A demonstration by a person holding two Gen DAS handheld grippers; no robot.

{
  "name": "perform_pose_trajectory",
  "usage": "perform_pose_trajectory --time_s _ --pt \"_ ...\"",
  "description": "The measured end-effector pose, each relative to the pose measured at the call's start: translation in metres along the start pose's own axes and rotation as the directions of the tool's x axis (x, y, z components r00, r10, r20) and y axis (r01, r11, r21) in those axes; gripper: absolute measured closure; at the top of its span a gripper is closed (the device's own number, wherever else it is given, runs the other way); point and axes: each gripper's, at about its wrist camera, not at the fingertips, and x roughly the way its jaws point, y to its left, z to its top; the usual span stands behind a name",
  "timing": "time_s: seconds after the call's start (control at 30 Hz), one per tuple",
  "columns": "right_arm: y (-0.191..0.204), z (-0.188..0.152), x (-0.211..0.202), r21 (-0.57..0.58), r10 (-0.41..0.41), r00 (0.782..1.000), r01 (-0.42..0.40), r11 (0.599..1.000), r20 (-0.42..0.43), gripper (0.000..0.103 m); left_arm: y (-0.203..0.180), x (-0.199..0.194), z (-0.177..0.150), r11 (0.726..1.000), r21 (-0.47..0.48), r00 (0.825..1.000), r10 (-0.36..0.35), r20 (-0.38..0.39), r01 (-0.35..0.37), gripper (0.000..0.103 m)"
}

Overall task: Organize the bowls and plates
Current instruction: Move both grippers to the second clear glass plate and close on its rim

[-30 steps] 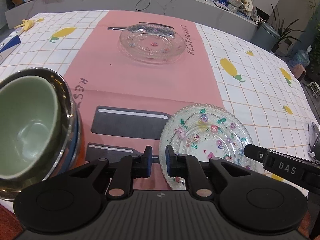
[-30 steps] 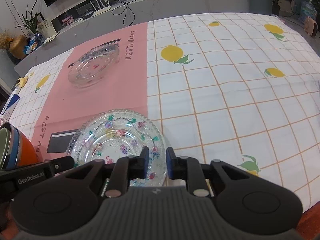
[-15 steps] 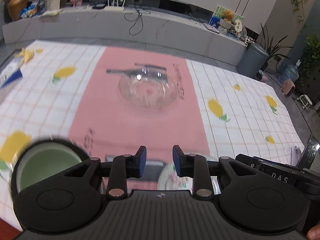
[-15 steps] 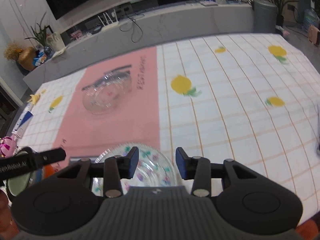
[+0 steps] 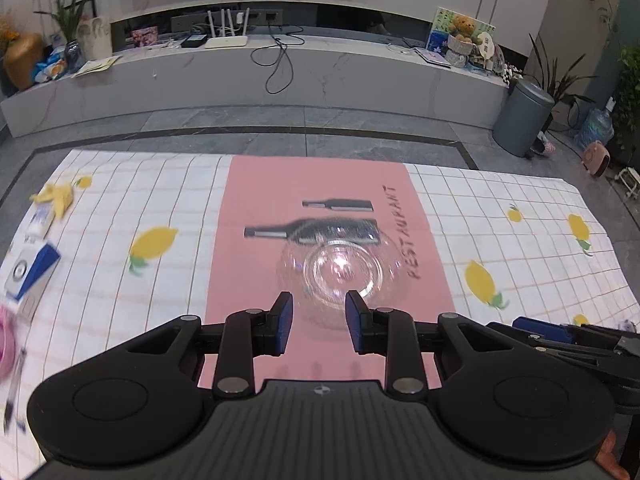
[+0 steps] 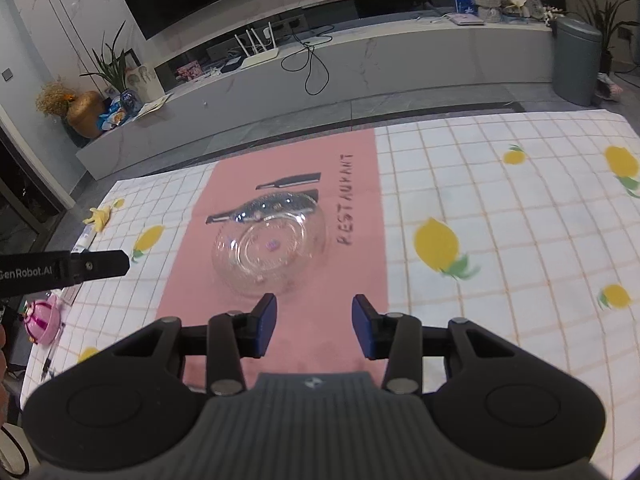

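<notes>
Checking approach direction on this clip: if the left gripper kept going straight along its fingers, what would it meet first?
Most likely the clear glass plate on the pink mat. The left gripper is open and empty, its line running onto the plate's near rim. Height above the table is hard to judge.

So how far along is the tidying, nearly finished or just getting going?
Hard to call anything done from these views. Both the left gripper and the right gripper are open and hold nothing. The clear glass plate sits alone on the pink mat, right ahead of them, so it looks to be the next pickup.
</notes>
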Motion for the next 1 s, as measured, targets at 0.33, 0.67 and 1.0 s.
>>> perform_pose_trajectory --time_s 0.33,0.67,1.0 --pt "-0.007 0.039 0.075 0.050 0.009 0.999 -0.007 0.999 -0.041 0.061 0.038 0.083 0.029 0.997 -0.043 0.994 -0.060 -0.089 0.057 0.067" --pt "-0.021 0.047 0.142 0.112 0.018 0.994 -0.006 0.994 -0.110 0.068 0.061 0.144 0.024 0.992 -0.106 0.984 -0.081 -0.161 0.064 0.067" --pt "-0.024 0.040 0.161 0.150 0.058 0.991 -0.039 0.988 -0.122 0.079 0.063 0.165 0.018 0.987 -0.141 0.973 -0.107 -0.204 0.078 0.075"
